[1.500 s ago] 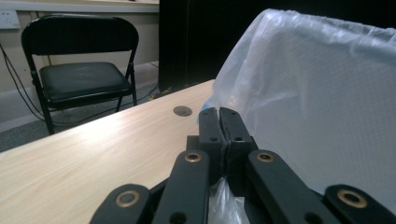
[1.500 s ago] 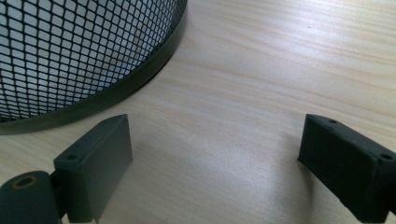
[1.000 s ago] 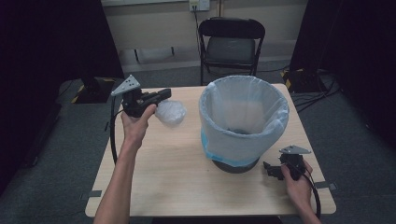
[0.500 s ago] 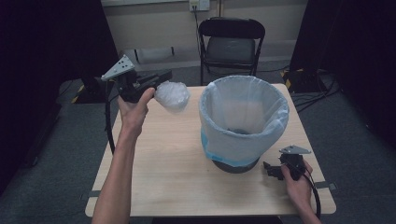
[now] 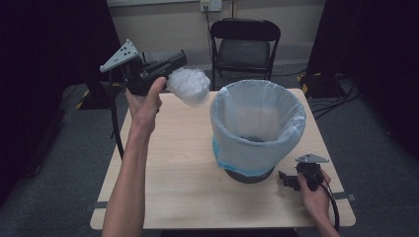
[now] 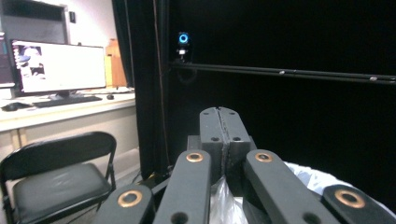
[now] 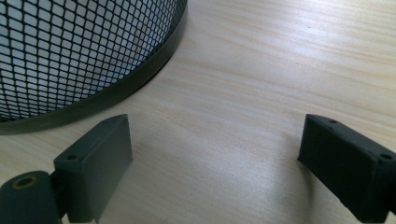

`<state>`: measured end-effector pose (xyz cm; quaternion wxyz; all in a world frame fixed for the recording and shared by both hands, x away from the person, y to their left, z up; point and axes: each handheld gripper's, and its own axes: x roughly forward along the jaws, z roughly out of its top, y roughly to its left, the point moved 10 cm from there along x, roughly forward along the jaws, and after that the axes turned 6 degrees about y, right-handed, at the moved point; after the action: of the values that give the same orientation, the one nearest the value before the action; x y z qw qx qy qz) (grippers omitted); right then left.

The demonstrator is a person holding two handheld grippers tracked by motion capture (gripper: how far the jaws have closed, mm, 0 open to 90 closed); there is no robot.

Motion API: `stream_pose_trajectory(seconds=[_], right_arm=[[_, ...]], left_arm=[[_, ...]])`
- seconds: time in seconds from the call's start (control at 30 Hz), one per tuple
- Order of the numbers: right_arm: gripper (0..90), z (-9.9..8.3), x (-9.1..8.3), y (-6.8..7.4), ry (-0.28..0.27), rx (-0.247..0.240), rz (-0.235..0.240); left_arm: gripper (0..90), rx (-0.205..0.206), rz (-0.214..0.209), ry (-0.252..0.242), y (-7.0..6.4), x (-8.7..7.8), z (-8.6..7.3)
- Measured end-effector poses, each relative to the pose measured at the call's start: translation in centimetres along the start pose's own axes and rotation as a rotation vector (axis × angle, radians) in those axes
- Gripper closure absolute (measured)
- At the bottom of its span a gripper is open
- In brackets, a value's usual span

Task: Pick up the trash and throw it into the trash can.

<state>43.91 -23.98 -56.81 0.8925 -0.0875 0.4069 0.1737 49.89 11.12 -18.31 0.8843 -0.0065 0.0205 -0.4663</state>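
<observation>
The left gripper (image 5: 173, 66) is up in the air, raised above the table's far left corner, and its jaws are pressed tight together on a crumpled ball of clear plastic (image 5: 188, 85). In the left gripper view the two black jaws meet flat against each other, with a fold of that plastic (image 6: 223, 205) pinched just beneath them. The ball hangs off the gripper's tip, clear of the tabletop, just to the left of the bin's rim and about level with it. The person's left hand (image 5: 144, 101) wraps the gripper's handle, forearm stretching up from the near edge of the table (image 5: 173, 187), and a black cable drops from the gripper past the table's left edge.

The bin (image 5: 257, 126) stands upright toward the right of the table's middle, a black mesh wastebasket lined with a pale bag folded over its rim.

Near the table's near right corner, the right gripper (image 5: 285, 178) rests low by the tabletop, held in the right hand (image 5: 314, 190), just beside the bin's base. Its jaws stand wide apart with only bare wood between them, and the bin's mesh wall (image 7: 79, 51) curves close by.

Beyond the table's far edge stands a black folding chair (image 5: 245, 47).
</observation>
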Motion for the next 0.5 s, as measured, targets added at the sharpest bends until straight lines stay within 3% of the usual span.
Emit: stream_pose_trajectory(seconds=[0.2, 0.4, 0.5], right_arm=[[8.6, 0.0, 0.0, 0.0, 0.0, 0.0, 0.0], [8.6, 0.0, 0.0, 0.0, 0.0, 0.0, 0.0], [8.6, 0.0, 0.0, 0.0, 0.0, 0.0, 0.0]], left_arm=[[90.0, 0.017, -0.038, -0.039, -1.6, 0.9, 1.8], [90.0, 0.015, -0.074, -0.067, -2.8, 1.8, 2.4], [90.0, 0.013, -0.113, -0.077, -4.0, 2.9, 2.7]])
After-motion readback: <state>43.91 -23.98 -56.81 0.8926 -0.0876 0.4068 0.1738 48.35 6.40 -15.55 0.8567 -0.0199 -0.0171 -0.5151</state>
